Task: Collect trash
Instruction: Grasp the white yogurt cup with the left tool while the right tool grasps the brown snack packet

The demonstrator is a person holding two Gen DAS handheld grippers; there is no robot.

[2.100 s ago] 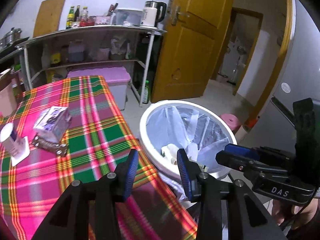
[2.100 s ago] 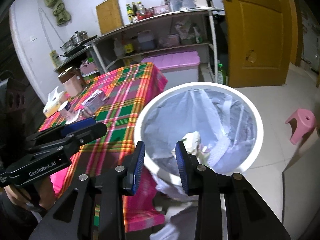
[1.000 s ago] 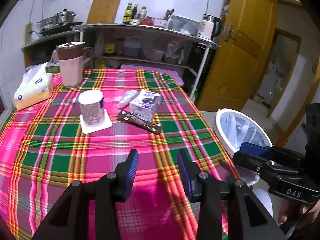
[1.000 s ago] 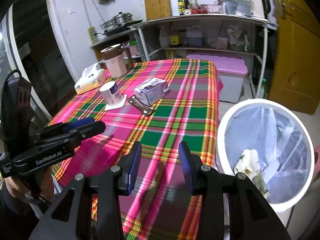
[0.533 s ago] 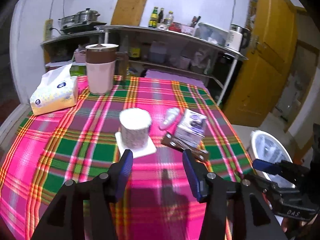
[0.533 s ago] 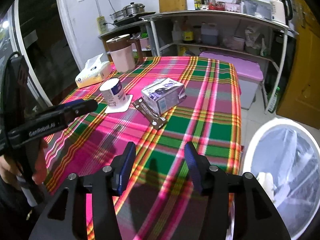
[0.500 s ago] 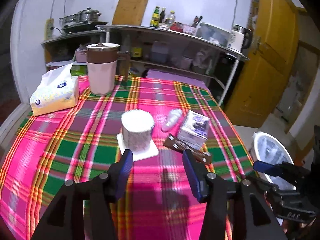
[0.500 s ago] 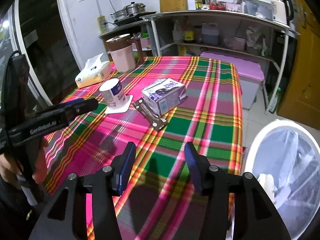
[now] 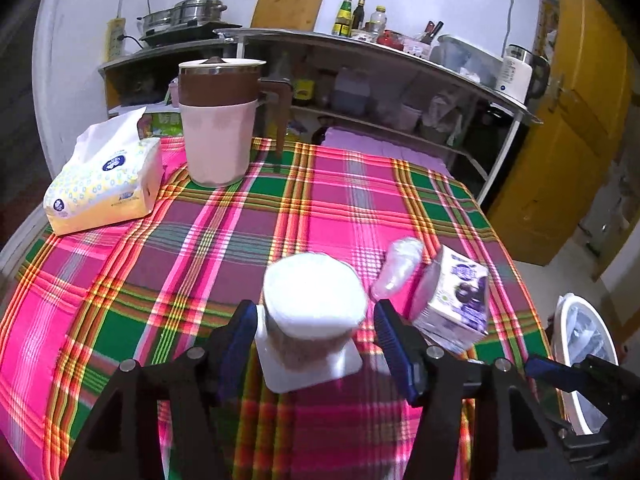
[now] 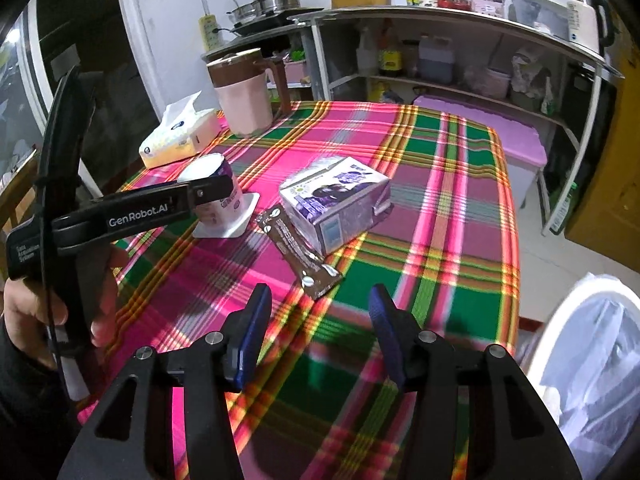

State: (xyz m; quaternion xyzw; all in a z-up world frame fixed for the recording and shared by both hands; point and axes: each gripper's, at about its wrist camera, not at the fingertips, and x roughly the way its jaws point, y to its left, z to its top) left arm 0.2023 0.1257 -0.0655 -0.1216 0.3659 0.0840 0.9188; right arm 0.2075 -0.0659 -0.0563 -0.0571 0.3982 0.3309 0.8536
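A white cup with a purple label [image 9: 314,300] stands upside down on its square lid on the plaid tablecloth [image 9: 200,240]. My left gripper [image 9: 314,314] straddles it, jaws opening, pads clear of its sides. To its right are a small clear bottle [image 9: 396,264] and a purple-and-white carton [image 9: 456,304]. In the right wrist view, a brown wrapper [image 10: 298,252] lies by the carton [image 10: 336,204], just beyond my right gripper [image 10: 319,300], which is open and empty. The cup [image 10: 218,200] sits behind the left gripper [image 10: 212,190], held by a hand [image 10: 36,312].
The white bin with a liner [image 10: 592,360] stands on the floor off the table's right edge. A pink jug with a brown lid [image 9: 218,120] and a tissue pack [image 9: 104,178] occupy the far left. Behind are a metal shelf [image 9: 400,56] and a yellow door [image 9: 568,140].
Both grippers swung from over the bin to over the table. The left one came up to the cup and its jaws widened around it. The right one's jaws widened too.
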